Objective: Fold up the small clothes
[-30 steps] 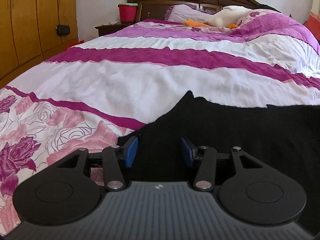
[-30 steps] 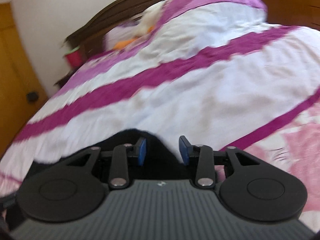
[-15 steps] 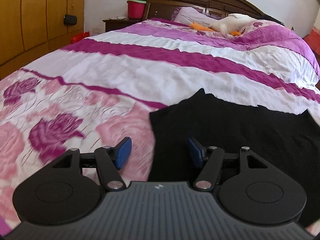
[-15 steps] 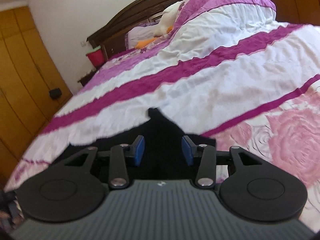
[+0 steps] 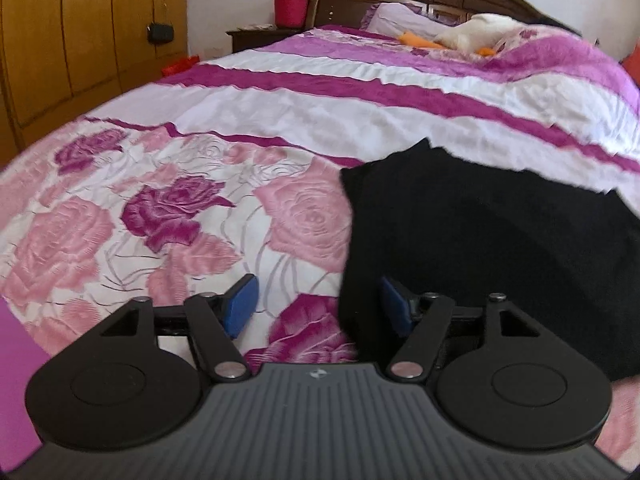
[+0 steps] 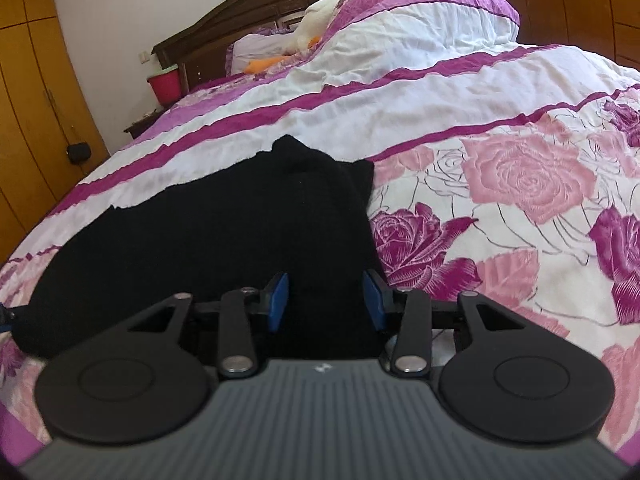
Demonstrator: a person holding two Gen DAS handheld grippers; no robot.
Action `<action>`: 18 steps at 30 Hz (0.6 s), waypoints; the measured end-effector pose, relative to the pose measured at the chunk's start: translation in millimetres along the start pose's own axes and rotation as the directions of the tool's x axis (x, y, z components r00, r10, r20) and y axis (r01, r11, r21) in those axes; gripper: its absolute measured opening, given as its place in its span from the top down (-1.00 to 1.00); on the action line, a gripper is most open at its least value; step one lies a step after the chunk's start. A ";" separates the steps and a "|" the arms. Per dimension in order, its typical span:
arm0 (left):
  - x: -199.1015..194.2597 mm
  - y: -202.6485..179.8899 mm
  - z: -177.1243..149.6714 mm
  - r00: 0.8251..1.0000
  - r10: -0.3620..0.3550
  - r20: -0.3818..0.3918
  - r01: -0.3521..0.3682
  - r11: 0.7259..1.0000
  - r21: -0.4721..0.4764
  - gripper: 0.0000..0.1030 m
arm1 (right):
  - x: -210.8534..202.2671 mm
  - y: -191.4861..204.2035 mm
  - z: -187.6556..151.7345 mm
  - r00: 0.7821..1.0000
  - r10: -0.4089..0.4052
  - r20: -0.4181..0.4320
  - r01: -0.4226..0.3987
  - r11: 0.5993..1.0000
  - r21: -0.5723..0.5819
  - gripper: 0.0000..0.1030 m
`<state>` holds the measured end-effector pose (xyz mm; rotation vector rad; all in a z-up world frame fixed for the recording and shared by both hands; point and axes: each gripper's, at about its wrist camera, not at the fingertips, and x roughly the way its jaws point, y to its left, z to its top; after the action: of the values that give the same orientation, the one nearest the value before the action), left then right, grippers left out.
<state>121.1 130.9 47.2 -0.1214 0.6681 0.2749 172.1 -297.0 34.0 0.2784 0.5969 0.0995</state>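
- Garment [image 5: 500, 240]: black knit, small, lying flat on the bed [image 5: 360, 120], over the rose-print end of the quilt, its far edge reaching the white-and-magenta stripes.
- Shape hard to read. One pointed corner sticks up at the far edge; in the right wrist view a lumped or doubled area sits at that far edge. Cannot tell how many layers.
- Left gripper [image 5: 318, 306]: jaws spread wide, nothing between them. It sits at the garment's left edge; one blue pad is over bare quilt, the other against or just over the black cloth. Contact cannot be confirmed.
- Right gripper [image 6: 326, 300]: jaws spread, black cloth fills the gap between the pads, near the garment's right edge. Not pinching; whether the pads touch the cloth is unclear.
- Step in hand, as judged: positioning for a grasp on the near edge, one gripper at each side of the garment. No fold visibly under way.
- Next move calls for: both sets of jaws to drop onto the near hem and close on cloth only, not the quilt beneath, then lift together and carry the near edge toward the far edge.
- Risk: soft quilt may bunch into the pinch; knit may slip from a shallow grip.
- Far from the garment, at the headboard end: pillows and an orange item.
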 end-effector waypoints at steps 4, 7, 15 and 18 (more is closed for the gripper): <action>-7.7 1.7 -1.8 1.000 0.014 0.007 -0.014 1.000 -0.005 -0.49 | -3.8 -3.1 -4.9 1.000 -0.002 0.018 0.001 0.999 0.050 0.17; -17.0 7.3 -1.9 1.000 -0.009 0.005 0.009 0.999 -0.042 -0.50 | -11.1 -3.7 -9.0 0.999 -0.010 0.037 0.007 0.996 0.086 0.16; -44.5 1.6 1.2 0.997 -0.080 0.022 0.081 0.996 -0.038 -0.54 | -39.1 -12.6 -14.7 0.997 -0.019 0.081 0.003 0.981 0.195 0.14; -50.2 -7.3 1.8 0.994 -0.112 0.020 0.113 0.993 -0.027 -0.55 | -42.0 -21.1 -17.7 0.996 -0.034 0.078 0.012 0.962 0.273 -0.18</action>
<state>86.6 113.6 80.3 -0.1823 0.6372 0.1769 127.8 -320.3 36.6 0.5401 0.5316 -0.0175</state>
